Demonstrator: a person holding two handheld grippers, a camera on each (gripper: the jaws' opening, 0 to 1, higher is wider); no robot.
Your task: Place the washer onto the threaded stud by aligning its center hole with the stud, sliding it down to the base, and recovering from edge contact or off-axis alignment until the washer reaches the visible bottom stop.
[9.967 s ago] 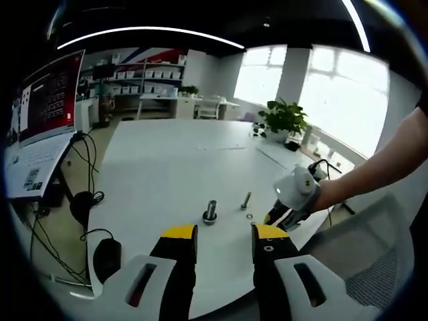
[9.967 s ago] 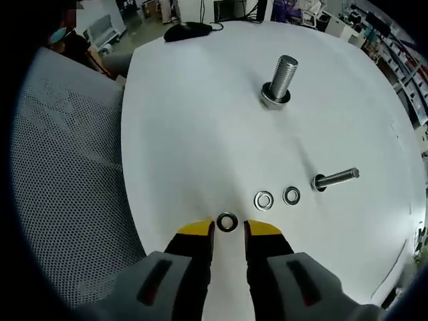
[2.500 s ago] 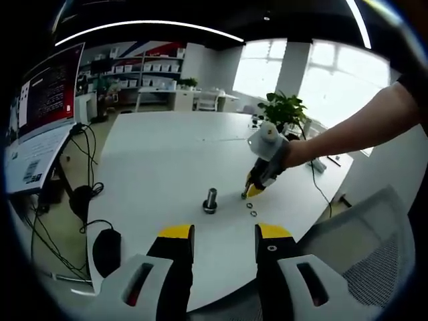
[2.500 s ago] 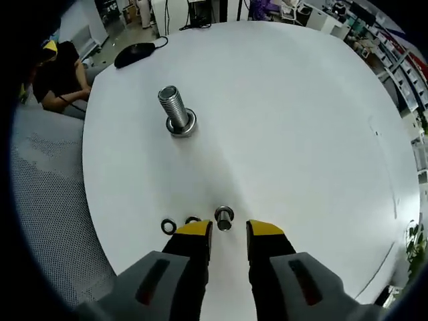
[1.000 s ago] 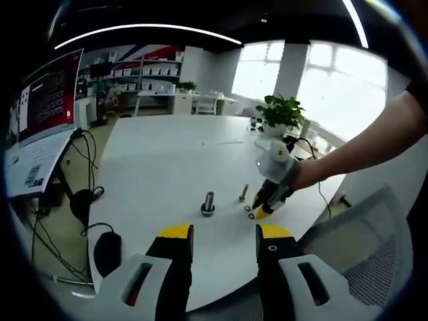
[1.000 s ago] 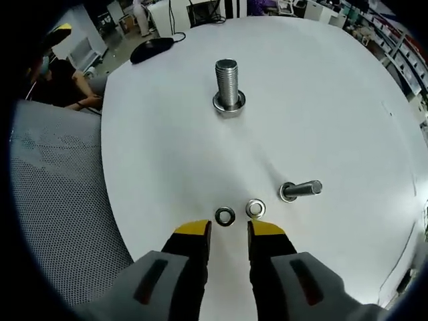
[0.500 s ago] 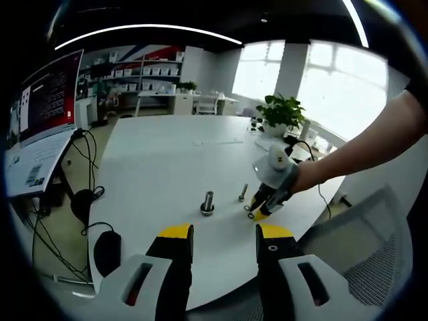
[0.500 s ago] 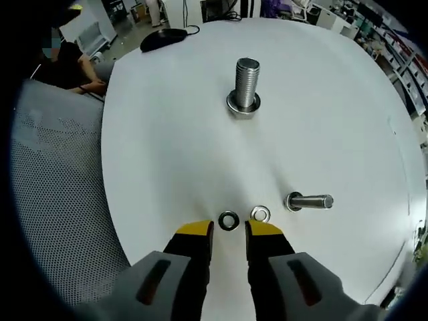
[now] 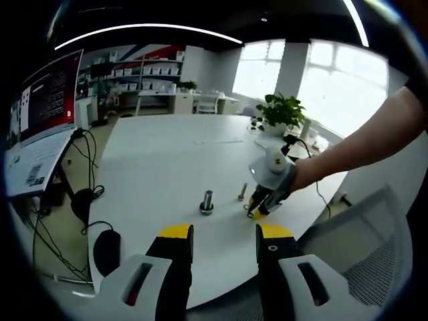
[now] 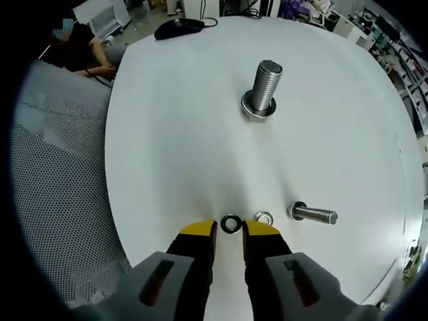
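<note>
In the right gripper view, our right tongs [image 10: 227, 235] sit low over the white worktop [image 10: 174, 134] with the jaws parted and nothing between them. The dark washer [image 10: 231, 223] lies flat on the worktop just ahead of the gap between the yellow tips; we cannot tell whether the tips touch it. A second, lighter washer [image 10: 264, 218] lies just beside it, against the tip of the right-hand jaw. Next to that, a small bolt [image 10: 312, 214] lies on its side. Farther along the worktop, well apart from the washers, the threaded stud [image 10: 263, 89] stands upright on its wide base, bare of any washer. Beyond it, at the far edge, rests a black computer mouse [image 10: 176, 27]. A grey mesh chair [image 10: 60, 200] borders the worktop on one side. In the left gripper view, our left tongs [image 9: 217, 234] hang released near the worktop edge [image 9: 200, 294], holding nothing. Ahead of them stands the stud [image 9: 206, 202], with the right tongs [image 9: 257, 207] lowered to the surface beside it, held by a bare forearm [image 9: 361, 150]. At the far end we see a potted plant [image 9: 282, 114], and to one side a monitor [image 9: 50, 93].
</note>
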